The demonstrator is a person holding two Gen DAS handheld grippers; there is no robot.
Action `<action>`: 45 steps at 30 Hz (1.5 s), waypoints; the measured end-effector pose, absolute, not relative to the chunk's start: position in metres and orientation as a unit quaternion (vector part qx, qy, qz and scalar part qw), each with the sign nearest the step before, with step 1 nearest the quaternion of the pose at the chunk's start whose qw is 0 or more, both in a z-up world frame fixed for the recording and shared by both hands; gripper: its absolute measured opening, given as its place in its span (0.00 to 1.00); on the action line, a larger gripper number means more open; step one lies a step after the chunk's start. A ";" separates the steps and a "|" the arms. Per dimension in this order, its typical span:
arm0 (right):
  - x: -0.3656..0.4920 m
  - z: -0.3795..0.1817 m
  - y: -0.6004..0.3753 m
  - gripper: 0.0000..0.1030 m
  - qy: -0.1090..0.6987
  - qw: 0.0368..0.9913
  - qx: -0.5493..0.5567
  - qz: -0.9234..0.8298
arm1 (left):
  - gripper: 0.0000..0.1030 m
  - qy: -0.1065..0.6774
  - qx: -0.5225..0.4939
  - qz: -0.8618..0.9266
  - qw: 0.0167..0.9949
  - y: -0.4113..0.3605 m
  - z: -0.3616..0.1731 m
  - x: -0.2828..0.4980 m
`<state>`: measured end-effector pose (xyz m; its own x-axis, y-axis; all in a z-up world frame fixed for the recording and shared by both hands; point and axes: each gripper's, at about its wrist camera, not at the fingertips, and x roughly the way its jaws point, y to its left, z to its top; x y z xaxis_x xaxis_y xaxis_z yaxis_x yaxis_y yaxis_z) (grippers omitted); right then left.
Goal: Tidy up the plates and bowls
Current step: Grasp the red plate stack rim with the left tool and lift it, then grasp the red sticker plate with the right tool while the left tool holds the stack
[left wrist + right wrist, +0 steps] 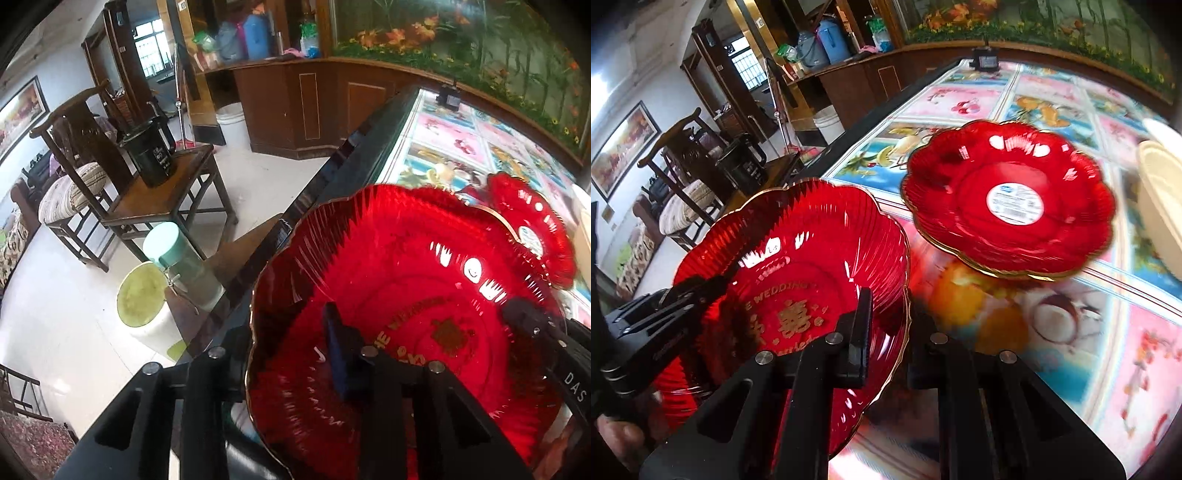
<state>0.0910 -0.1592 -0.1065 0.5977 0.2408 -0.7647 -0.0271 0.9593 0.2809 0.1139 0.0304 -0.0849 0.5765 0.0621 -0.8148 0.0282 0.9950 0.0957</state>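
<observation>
The red bowl (798,280) is glass-like, with a ribbed wall and a wavy gold rim. I judge it stiff, slippery and easy to chip, so the rim is the only good place to hold. It is at the near left edge of the table (1052,332), and looks lifted. My right gripper (886,328) is clamped on its right rim. My left gripper (291,343) pinches the left rim. Behind, well apart, the red plates (1012,199) are stacked.

bowl (798,258): showing ribbed red glass, gold rim, gold lettering
plates (1012,199): glowing red, gold-edged
tablecloth (960,103): displaying fruit panels
</observation>
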 end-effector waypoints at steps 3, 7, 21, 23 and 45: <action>0.095 -0.106 -0.155 0.14 0.440 0.889 0.107 0.073 | 0.38 0.458 0.075 0.013 0.886 0.023 -0.088 0.111; 0.097 -0.107 -0.160 0.16 0.460 0.876 0.121 0.085 | 0.43 0.461 0.085 0.008 0.883 0.019 -0.088 0.105; 0.035 -0.067 -0.266 0.39 0.367 0.885 0.268 0.098 | 0.76 0.359 0.094 0.091 0.924 0.039 -0.024 0.035; 0.026 -0.061 -0.285 0.46 0.352 0.889 0.284 0.069 | 0.78 0.336 0.081 0.075 0.935 0.033 -0.006 0.028; 0.114 -0.119 -0.325 0.18 0.414 0.826 0.383 0.011 | 0.81 0.367 0.040 -0.082 0.926 -0.050 0.005 0.029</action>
